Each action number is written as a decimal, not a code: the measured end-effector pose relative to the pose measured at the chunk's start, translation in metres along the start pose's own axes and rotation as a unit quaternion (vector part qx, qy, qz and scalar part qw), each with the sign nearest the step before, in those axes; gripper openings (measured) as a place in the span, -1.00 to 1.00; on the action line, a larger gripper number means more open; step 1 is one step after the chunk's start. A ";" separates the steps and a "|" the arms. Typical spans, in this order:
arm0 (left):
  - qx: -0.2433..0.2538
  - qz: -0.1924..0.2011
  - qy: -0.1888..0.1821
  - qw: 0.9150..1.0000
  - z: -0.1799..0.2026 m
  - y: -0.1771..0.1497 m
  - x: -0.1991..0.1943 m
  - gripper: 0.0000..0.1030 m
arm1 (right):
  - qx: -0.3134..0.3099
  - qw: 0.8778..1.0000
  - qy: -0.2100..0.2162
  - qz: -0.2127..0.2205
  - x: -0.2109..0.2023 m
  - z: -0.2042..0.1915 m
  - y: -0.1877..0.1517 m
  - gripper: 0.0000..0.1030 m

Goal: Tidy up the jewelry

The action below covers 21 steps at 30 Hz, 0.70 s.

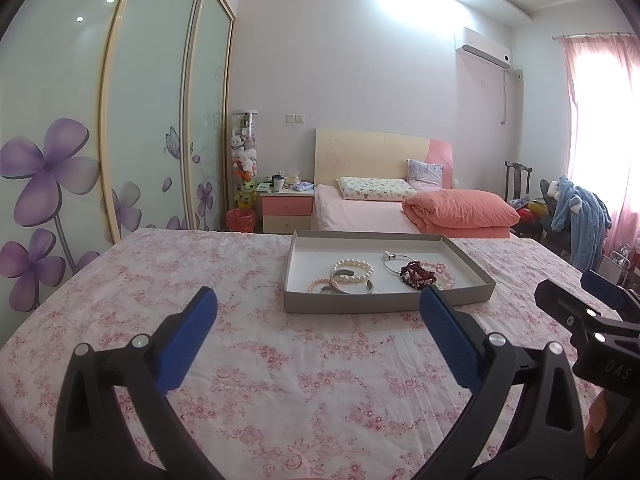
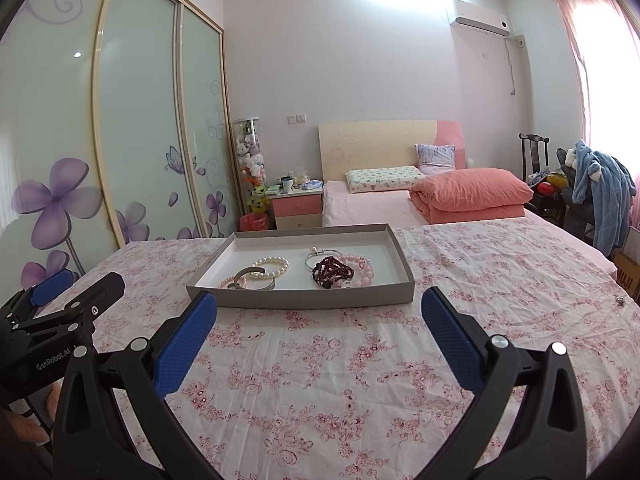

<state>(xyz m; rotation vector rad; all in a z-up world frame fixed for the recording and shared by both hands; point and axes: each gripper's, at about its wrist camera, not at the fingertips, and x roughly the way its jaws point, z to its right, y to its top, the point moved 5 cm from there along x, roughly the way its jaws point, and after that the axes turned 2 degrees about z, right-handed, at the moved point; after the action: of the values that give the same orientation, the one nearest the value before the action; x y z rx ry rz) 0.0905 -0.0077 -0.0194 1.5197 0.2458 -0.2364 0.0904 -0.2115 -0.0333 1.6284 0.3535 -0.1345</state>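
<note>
— Jewelry where?
— Bracelets lie in the tray (image 2: 400, 276) on the bed, at twelve o'clock from both hand-held grippers: pearls (image 2: 272, 267), cuff (image 2: 252, 280), dark beads (image 2: 332, 272).
— Handling?
— Probably light, slippery; strings flop, so pinch across the strand. The cuff looks stiff.
— Grippers?
— Left hand-held gripper (image 1: 318, 306) and right hand-held gripper (image 2: 319, 306) are both spread, empty.
— Writing?
— "GenRobot.AI", "DAS", "MUJI" on a box.

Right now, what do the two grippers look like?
Both the left gripper and the right gripper are black plastic, with silver bolts and blue textured pads on the fingers. White lettering marks their bodies: "DAS" and "GenRobot.AI".
</note>
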 end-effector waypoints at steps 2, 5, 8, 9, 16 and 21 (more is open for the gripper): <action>0.000 0.000 0.000 1.000 0.000 0.000 0.000 0.92 | 0.000 1.000 0.000 0.000 0.000 0.000 0.000 0.97; 0.000 0.001 0.002 1.000 0.000 0.000 0.000 0.92 | 0.000 1.000 0.000 0.000 0.000 0.000 0.000 0.97; 0.000 0.002 0.003 1.000 0.001 -0.001 0.000 0.92 | 0.000 1.000 0.000 0.000 0.000 0.000 0.000 0.97; 0.000 0.002 0.003 1.000 0.000 -0.002 0.000 0.92 | 0.001 1.000 0.000 0.000 0.000 0.000 0.000 0.97; 0.000 0.002 0.002 1.000 0.000 -0.002 0.000 0.92 | 0.001 1.000 0.000 0.000 0.000 0.000 0.000 0.97; -0.001 0.001 -0.001 1.000 0.000 -0.003 0.000 0.92 | 0.001 1.000 0.000 0.000 0.000 0.001 0.001 0.97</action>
<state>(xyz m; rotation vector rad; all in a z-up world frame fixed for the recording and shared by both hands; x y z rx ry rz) 0.0892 -0.0082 -0.0222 1.5179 0.2430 -0.2357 0.0906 -0.2124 -0.0328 1.6306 0.3538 -0.1359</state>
